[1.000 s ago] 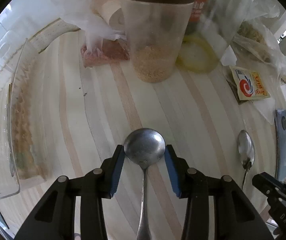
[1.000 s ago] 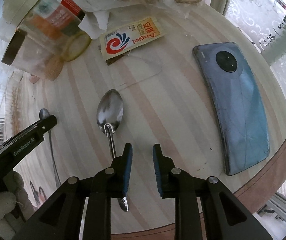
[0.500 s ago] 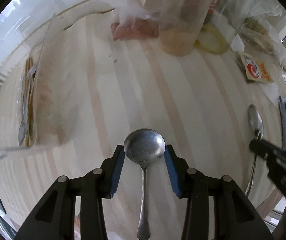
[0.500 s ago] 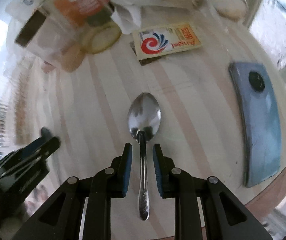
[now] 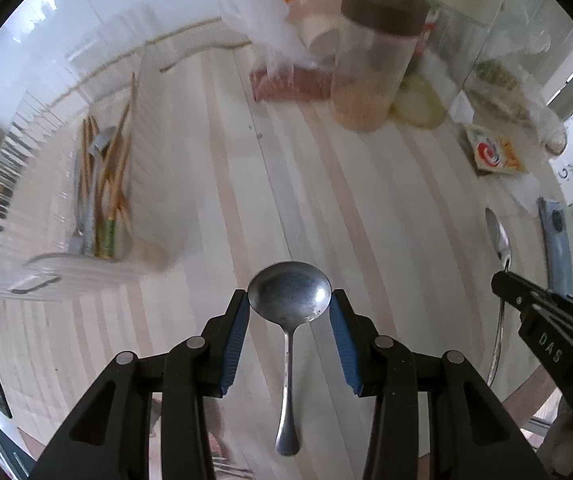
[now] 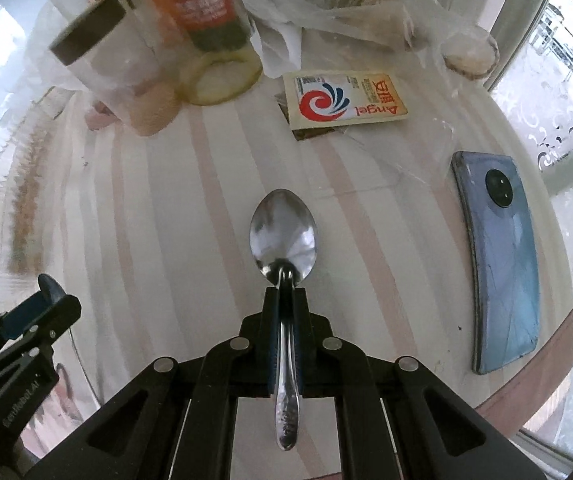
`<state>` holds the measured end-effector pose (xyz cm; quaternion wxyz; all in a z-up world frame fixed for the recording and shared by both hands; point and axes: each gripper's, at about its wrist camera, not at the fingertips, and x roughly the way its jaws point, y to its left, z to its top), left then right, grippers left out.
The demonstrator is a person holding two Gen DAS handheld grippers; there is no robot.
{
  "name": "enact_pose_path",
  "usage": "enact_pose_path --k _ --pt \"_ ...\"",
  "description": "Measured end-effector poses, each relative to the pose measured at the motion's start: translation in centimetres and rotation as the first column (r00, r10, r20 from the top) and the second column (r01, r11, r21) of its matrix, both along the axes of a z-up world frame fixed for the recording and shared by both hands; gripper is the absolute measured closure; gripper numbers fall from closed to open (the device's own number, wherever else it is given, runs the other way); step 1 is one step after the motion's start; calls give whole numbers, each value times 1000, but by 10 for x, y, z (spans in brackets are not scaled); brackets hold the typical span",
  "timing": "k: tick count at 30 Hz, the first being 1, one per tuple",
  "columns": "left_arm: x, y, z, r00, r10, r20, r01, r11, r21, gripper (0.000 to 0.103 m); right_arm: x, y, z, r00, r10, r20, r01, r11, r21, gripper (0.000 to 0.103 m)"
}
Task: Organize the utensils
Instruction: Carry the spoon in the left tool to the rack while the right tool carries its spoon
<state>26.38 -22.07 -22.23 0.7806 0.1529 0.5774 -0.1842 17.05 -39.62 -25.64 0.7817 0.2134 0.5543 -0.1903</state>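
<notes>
Two spoons were in play: the left gripper (image 5: 289,307) clenched a round-bowled spoon (image 5: 289,297) by its bowl, while the right gripper (image 6: 285,292) gripped an oval spoon (image 6: 283,233) at the neck, bowl beyond its fingers (image 6: 271,312). One phone (image 6: 497,257) lay on the surface (image 6: 190,208), right of them.

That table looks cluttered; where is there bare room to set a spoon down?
The striped table is bare in the middle, between the clear utensil tray and the phone. The far edge is crowded with jars, bags and a yeast packet.
</notes>
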Motion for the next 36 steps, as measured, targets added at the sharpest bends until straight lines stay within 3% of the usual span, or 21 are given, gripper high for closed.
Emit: enact_pose_path --k 18,27,36 --pt "-3 32 112 986 36 163 -16 992 -125 65 -9 23 106 980 49 194 -43 999 -31 97" --pt "9 56 165 969 77 233 -31 980 -196 65 16 53 158 952 108 287 -99 994 -46 97" --pt "49 101 206 942 172 287 -103 966 -239 65 64 88 198 916 186 354 -182 982 -45 97"
